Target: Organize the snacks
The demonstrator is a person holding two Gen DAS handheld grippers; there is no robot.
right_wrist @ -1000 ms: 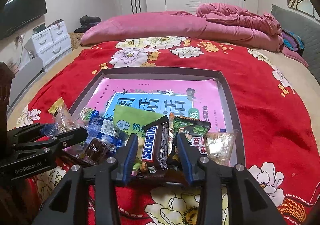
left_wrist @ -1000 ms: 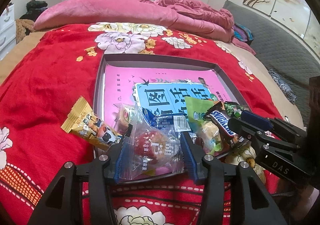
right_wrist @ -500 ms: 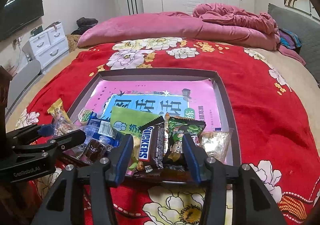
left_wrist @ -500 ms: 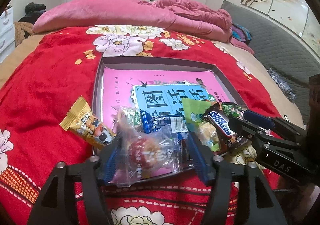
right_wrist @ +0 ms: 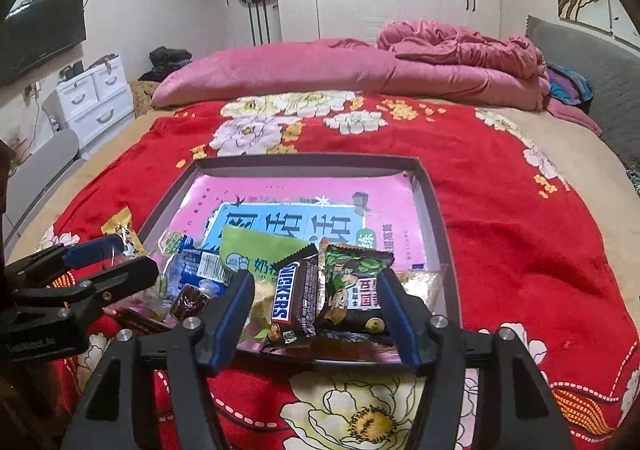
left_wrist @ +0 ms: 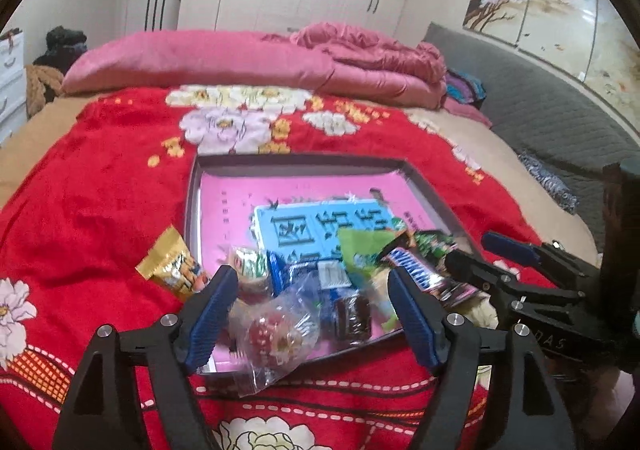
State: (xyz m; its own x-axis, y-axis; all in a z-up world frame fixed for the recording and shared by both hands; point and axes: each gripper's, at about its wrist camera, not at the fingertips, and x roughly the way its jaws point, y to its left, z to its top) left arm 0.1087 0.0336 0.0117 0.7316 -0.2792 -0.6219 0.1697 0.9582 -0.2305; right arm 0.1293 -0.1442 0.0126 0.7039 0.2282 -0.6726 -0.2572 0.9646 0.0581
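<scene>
Both grippers hover at the six o'clock edge of a shallow grey cardboard tray on a red floral blanket. The left gripper is opening around a clear plastic bag of red candy (overhanging the rim, so it may slide out). The right gripper is opening, pads clear of a brown Snickers bar.

Each tool is black plastic with ribbed blue pads, silver screws and faint white lettering.
</scene>
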